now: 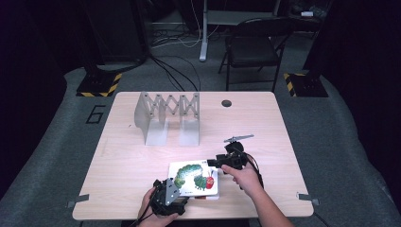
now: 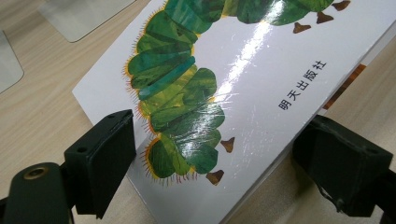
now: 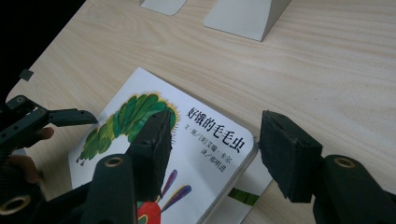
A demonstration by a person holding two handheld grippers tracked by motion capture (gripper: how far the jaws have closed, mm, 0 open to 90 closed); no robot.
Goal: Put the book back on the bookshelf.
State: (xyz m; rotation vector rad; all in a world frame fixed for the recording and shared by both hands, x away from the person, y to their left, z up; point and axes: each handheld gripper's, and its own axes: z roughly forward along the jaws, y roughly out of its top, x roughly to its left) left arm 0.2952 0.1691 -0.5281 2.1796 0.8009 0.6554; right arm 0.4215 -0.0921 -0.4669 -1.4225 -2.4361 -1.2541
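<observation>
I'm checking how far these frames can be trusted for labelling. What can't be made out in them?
- The second book under the caterpillar book: right gripper view shows just a strip, the top book covers the rest.
- Caterpillar's head: cut off by the frame edge in the left gripper view.
- Cover text: too small in the high view.
- Whether the left gripper touches the book: unclear.

Table point(image 1: 142, 161): light wood, rounded corners, small dark round hole point(image 1: 226, 103) nr far edge.
Rack point(image 1: 168, 118): grey metal accordion-type divider, upright, far-left part of table.
Chair point(image 1: 253, 45): black folding, beyond table, on grey floor.
Stand bases point(image 1: 99, 84): hazard-striped, far L & R.
Cables point(image 1: 175, 42): on floor behind; count unclear, too dark.
</observation>
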